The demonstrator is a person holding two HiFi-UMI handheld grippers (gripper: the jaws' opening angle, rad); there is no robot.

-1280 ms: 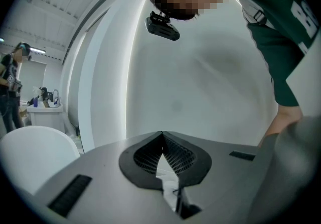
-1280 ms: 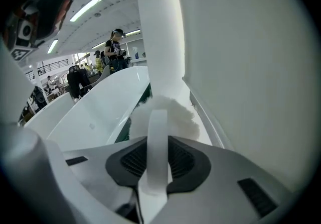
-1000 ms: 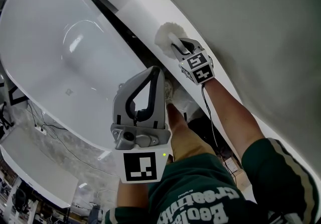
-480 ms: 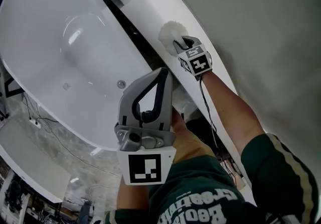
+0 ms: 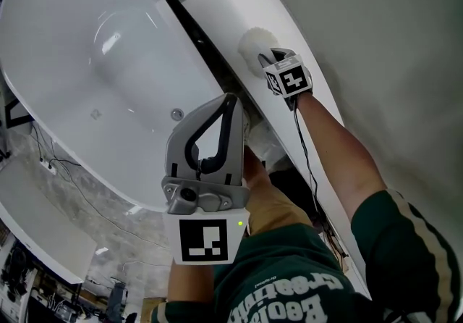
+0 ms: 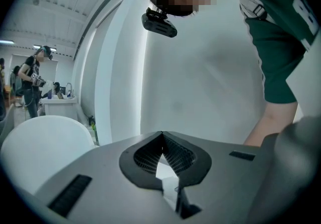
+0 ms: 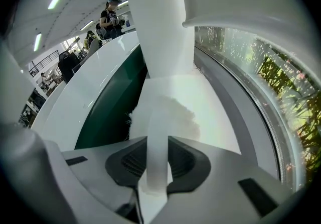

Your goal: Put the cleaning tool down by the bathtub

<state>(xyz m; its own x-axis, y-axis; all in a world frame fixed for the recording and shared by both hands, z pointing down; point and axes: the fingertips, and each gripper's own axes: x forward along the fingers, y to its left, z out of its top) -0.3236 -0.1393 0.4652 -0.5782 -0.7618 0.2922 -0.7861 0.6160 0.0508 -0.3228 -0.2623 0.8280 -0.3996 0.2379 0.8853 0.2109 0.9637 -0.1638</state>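
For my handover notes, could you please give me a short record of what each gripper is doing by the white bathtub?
left gripper: jaws shut, empty, near the glossy white oval bathtub
right gripper: shut on the white handle of the fluffy white cleaning tool
tool head: by the white curved surface beside the bathtub; contact unclear
task state: tool not yet released

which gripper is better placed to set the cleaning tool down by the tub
Right. The right gripper is shut on the cleaning tool, whose fluffy head is beside the bathtub. The left gripper is shut and empty, held back near the body.
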